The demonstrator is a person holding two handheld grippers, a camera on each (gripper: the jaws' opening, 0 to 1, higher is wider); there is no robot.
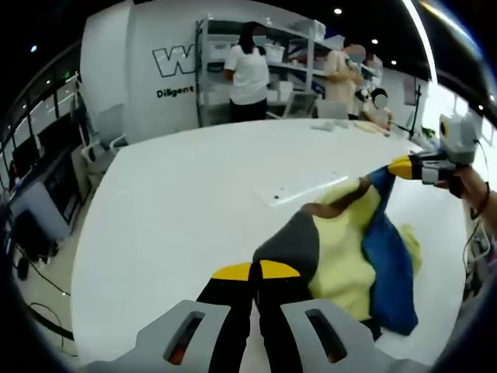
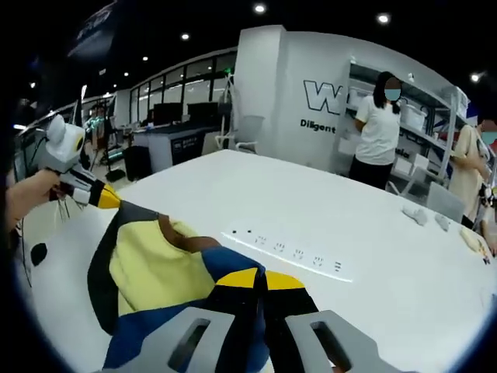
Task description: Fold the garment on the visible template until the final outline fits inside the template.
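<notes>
A wide white bench (image 1: 178,194) runs back toward a white wall with dark lettering and a rack of shelves (image 1: 291,62). Three people (image 1: 248,74) stand or sit by the shelves. A strip of sockets (image 2: 291,252) is set into the bench top. In the right gripper view, desks and monitors line a row of windows on the far side of the room.

The garment (image 1: 349,249), in yellow, blue and dark grey panels, hangs stretched between the two tools above the bench. The left hand-held gripper (image 1: 255,271) has its yellow-tipped jaws pressed together on the grey edge of the garment. The right hand-held gripper (image 2: 257,278) is likewise closed on the blue part of the cloth. In the left gripper view the right one enters from the right, held in a hand (image 1: 466,185) with a wristband, its tip pinching the raised blue corner.
</notes>
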